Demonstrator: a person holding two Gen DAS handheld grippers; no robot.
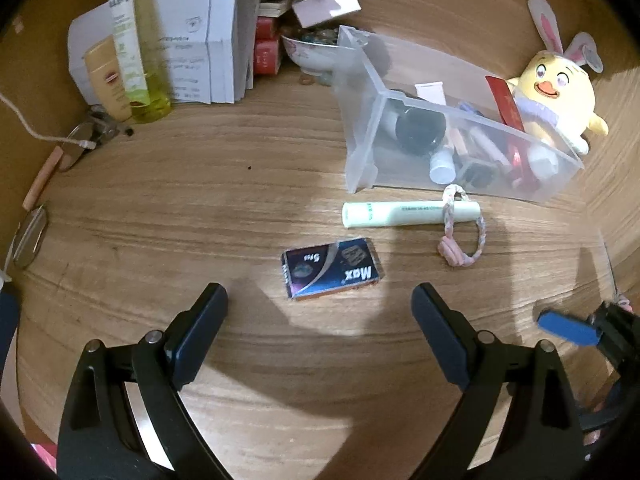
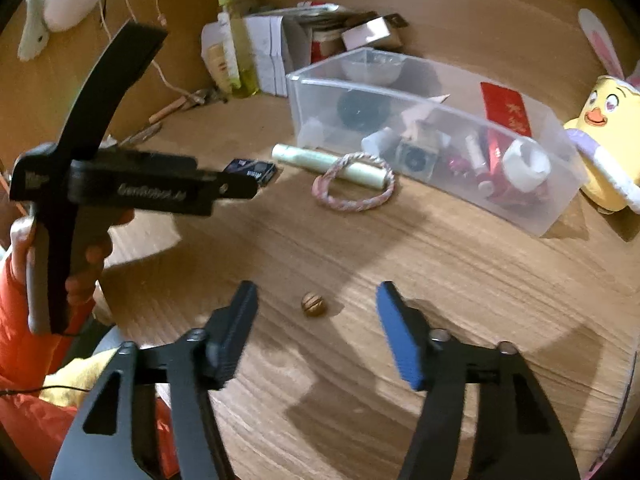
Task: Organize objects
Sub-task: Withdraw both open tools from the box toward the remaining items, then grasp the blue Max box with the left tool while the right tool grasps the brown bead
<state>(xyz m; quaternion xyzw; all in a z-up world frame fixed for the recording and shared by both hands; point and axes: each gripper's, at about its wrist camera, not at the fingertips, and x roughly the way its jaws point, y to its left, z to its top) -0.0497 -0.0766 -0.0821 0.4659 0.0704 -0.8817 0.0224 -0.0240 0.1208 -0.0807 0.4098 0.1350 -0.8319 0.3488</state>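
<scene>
Objects are spread loose on the wooden tabletop (image 1: 160, 208); nothing is held by either gripper.

Left gripper (image 1: 320, 300): jaws wide apart, empty, hovering over the tabletop. The small dark-blue "Max" box (image 1: 332, 268) lies flat just ahead of the gap between the fingers. Beyond it, a pale green tube (image 1: 408, 213) lies on its side, with a pink-and-white braided loop (image 1: 464, 236) draped over its right end. Further ahead and to the right, the clear plastic bin (image 1: 360, 128) is seen, already loaded with a black round item, small bottles and red pieces. A yellow chick plush with bunny ears (image 1: 556, 92) sits touching the bin's far right side. Ahead to the left: a stack of white boxes (image 1: 200, 48), with a tall yellow-green bottle (image 1: 148, 60) and a tan tube (image 1: 108, 80) in front of it.

Right gripper (image 2: 318, 312): jaws wide apart, empty, one pad black and one blue. A small brown nut-like ball (image 2: 315, 304) rests on the tabletop right between the fingertips, touched by neither. The same tube (image 2: 332, 164) and braided loop (image 2: 354, 188) are seen well ahead, just beside the near wall of the bin (image 2: 440, 184). The chick plush (image 2: 608, 136) is far ahead right. The left gripper's body crosses the view ahead to the left, held by the person's hand (image 2: 80, 264), partly hiding the "Max" box (image 2: 252, 170).
</scene>
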